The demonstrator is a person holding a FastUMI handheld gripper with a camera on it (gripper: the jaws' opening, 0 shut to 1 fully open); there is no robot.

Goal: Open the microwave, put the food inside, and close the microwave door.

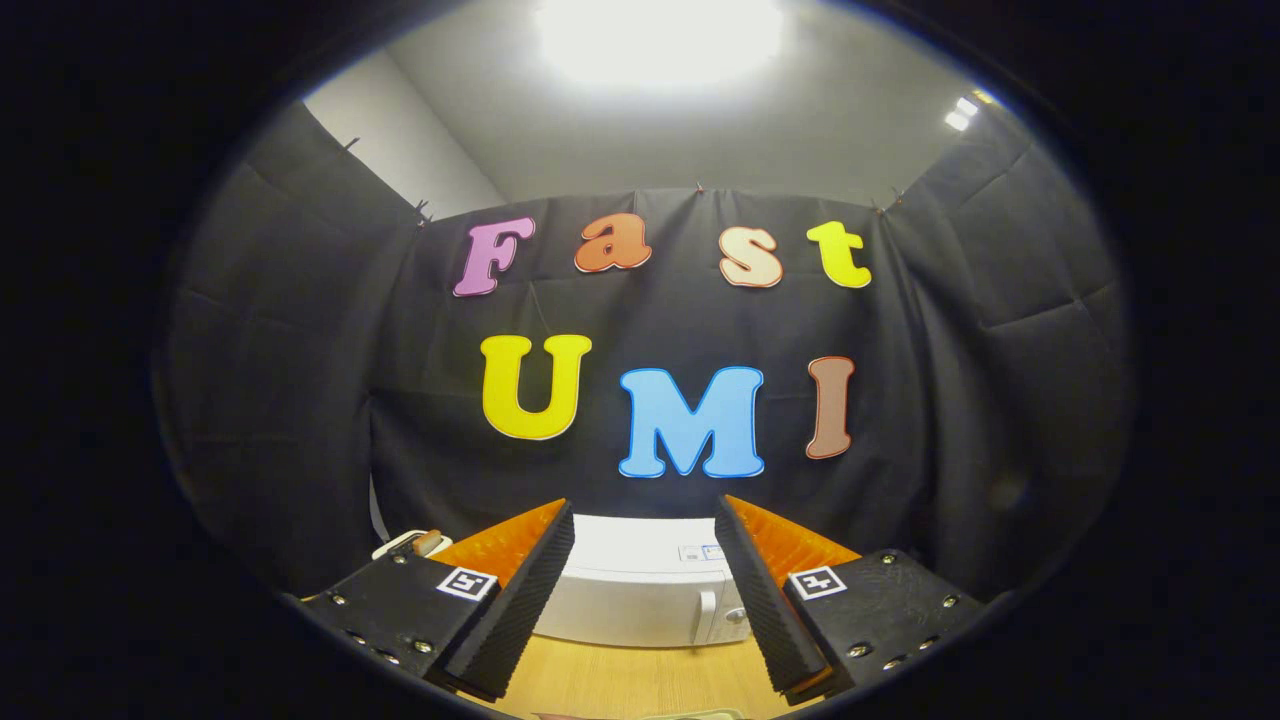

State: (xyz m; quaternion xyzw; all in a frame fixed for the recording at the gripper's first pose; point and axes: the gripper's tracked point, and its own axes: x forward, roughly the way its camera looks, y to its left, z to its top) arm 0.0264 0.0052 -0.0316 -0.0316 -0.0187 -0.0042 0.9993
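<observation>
A white microwave stands on the wooden table, beyond my fingers and framed between them. Its door is closed, with a vertical handle and a knob on its right side. My gripper is held high above the table, open, with nothing between its fingers. To the left of the microwave, past the left finger, a white plate holds a brownish piece of food, partly hidden by that finger.
Black cloth walls close the booth behind and on both sides of the microwave. Bare wooden tabletop lies between me and the microwave. A bright ceiling light shines overhead.
</observation>
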